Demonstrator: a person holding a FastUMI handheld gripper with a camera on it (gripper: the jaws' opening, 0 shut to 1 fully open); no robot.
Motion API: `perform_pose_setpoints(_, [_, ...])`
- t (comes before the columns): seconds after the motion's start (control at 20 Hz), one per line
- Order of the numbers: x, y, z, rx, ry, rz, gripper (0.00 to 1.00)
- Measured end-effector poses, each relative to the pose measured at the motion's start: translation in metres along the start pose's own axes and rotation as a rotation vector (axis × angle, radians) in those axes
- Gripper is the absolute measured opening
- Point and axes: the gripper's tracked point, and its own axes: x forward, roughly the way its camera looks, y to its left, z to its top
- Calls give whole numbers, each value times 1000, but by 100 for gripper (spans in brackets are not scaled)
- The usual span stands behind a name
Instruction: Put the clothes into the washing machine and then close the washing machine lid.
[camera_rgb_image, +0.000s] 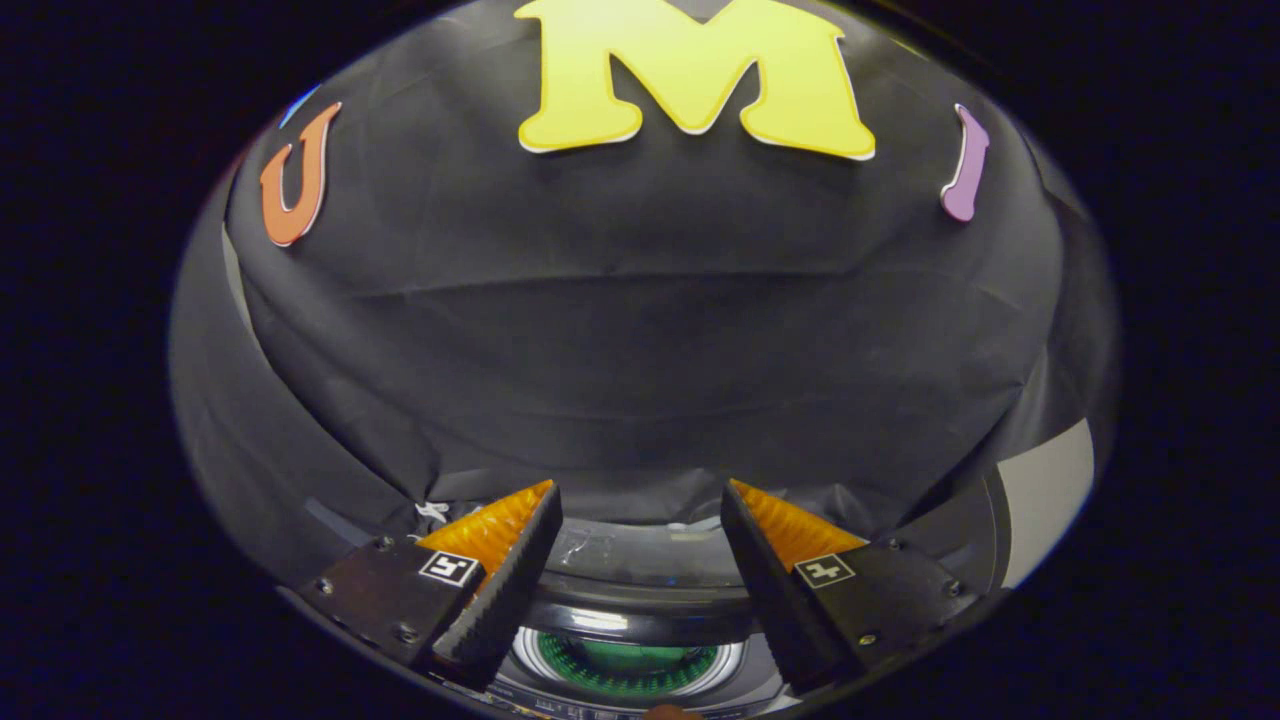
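The booth wall (640, 330) rises just beyond everything, a slack dark cloth that hangs down to the back of the washer (640, 580). The washer sits low, under and between the fingers, with its raised lid (650, 545) standing as a clear curved pane at the back and the round drum opening (628, 665) below it. Inside the drum something green shows, which I take to be the clothes, though it may be only a reflection; too little of it shows to be sure. The gripper (640, 520) hangs above the opening with its fingers wide apart and nothing between them, pointed more at the wall than down at the machine.

If the clothes are in, the lid is what remains, and that is where trouble lies. The pane is smooth and glossy, so a push from one fingertip could slide off its edge instead of swinging it down. The cloth hangs very near the lid's top, and a finger reaching behind the lid could snag a fold and drag it onto the washer. A lid let go too soon could slam, and if any fabric lies over the drum's rim it would be pinched and the lid would not seat. With the machine so low in view, the approach is also hard to judge
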Motion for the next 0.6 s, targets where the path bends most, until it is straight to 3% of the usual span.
perform_pose_setpoints(0.6, [3, 0, 3, -6, -67, -5, 100])
